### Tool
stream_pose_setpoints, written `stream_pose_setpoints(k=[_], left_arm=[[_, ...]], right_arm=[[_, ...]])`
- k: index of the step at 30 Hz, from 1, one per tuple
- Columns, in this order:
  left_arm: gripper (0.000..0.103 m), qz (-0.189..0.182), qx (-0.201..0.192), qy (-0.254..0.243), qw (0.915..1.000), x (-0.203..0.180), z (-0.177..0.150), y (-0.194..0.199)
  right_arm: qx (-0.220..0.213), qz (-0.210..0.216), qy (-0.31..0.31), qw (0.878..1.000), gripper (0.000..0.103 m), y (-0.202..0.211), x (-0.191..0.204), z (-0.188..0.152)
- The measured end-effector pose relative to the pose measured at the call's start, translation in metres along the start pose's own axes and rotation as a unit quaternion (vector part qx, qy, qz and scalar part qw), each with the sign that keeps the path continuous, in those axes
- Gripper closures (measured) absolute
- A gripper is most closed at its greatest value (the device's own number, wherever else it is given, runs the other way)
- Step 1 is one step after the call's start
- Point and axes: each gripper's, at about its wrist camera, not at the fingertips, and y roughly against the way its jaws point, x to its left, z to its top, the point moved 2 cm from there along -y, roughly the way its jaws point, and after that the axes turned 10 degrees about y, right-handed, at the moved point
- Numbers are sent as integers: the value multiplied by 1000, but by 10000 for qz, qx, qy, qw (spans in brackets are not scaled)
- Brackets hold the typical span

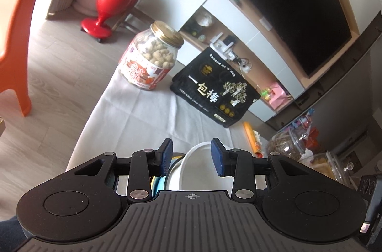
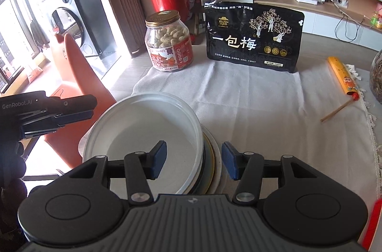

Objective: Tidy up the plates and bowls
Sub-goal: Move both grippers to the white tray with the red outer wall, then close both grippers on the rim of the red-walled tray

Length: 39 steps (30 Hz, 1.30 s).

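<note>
A white bowl [image 2: 145, 130] sits on top of a stack of plates [image 2: 211, 163] on the white cloth, at the table's near left. My right gripper [image 2: 193, 160] is open, its jaws astride the bowl's right rim above the stack, holding nothing. My left gripper [image 1: 192, 157] is open and empty, just above the same white bowl [image 1: 203, 168]; the stack's blue and yellow rims [image 1: 158, 182] show below its left finger. The left gripper also shows from the side in the right wrist view [image 2: 55, 114], left of the bowl.
A peanut jar [image 2: 168, 42] and a black snack bag [image 2: 253, 37] stand at the back of the cloth [image 2: 262, 108]. A yellow tube [image 2: 342, 75] and a stick [image 2: 339, 111] lie at the right. Glass jars [image 1: 289, 144] stand right. An orange chair [image 2: 71, 75] is left of the table.
</note>
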Motion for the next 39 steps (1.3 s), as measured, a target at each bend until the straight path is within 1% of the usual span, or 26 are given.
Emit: stream_pose_setpoints(k=[2, 3, 6, 7, 9, 12, 14, 16, 19, 20, 22, 24, 26, 27, 29, 30, 32, 34, 37, 39], left_arm=[[64, -128, -165, -123, 9997, -13, 0, 7], [64, -174, -186, -166, 9995, -19, -2, 8], [64, -189, -98, -527, 9984, -52, -14, 2], [64, -201, 14, -669, 9976, -64, -22, -4], [64, -229, 293, -856, 9956, -85, -41, -19], [64, -283, 940, -1186, 9881, -116, -83, -52], [64, -328, 1487, -1384, 9786, -134, -117, -81], [64, -302, 2029, -1504, 9671, -148, -149, -109], [64, -180, 2746, -1702, 9462, -162, -197, -146], [64, -124, 2908, -1823, 9392, -167, -213, -155], [64, -33, 3072, -2060, 9291, -177, -238, -167], [64, 48, 3137, -2282, 9217, -187, -258, -173], [64, 144, 3190, -2486, 9144, -196, -274, -181], [64, 174, 3223, -2553, 9114, -200, -279, -184], [64, 179, 3222, -2648, 9087, -208, -285, -186], [64, 183, 3187, -2712, 9080, -213, -287, -185], [64, 171, 3132, -2797, 9074, -221, -290, -187], [64, 137, 3121, -2785, 9082, -227, -292, -189], [64, -6, 3142, -2680, 9107, -236, -295, -192], [64, -253, 3161, -2437, 9166, -238, -292, -190]], right_arm=[[-196, -166, -108, 9996, 51, 13, -13, -4], [-281, -266, -168, 9991, 50, 18, -20, -6], [-535, -664, -409, 9955, 47, 35, -47, -18], [-580, -780, -471, 9941, 46, 39, -55, -23], [-670, -1070, -678, 9897, 41, 51, -79, -38], [-690, -1407, -1020, 9824, 41, 66, -114, -65], [-675, -1766, -1302, 9733, 41, 77, -141, -89], [-619, -2190, -1519, 9618, 41, 86, -167, -112], [-507, -2729, -1866, 9424, 41, 100, -201, -147], [-496, -2834, -1982, 9370, 41, 104, -210, -157], [-486, -2995, -2238, 9262, 41, 112, -229, -180], [-492, -3056, -2546, 9162, 41, 116, -245, -200], [-505, -3003, -2853, 9088, 41, 118, -259, -218], [-507, -2952, -2975, 9065, 41, 118, -264, -226], [-487, -2798, -3134, 9062, 41, 113, -271, -239], [-458, -2707, -3218, 9061, 41, 110, -274, -244], [-432, -2381, -3480, 9057, 42, 106, -282, -251], [-564, -2186, -3613, 9047, 42, 108, -285, -254], [-579, -2108, -3623, 9060, 42, 108, -283, -256], [-628, -2128, -3576, 9071, 42, 109, -280, -255]])
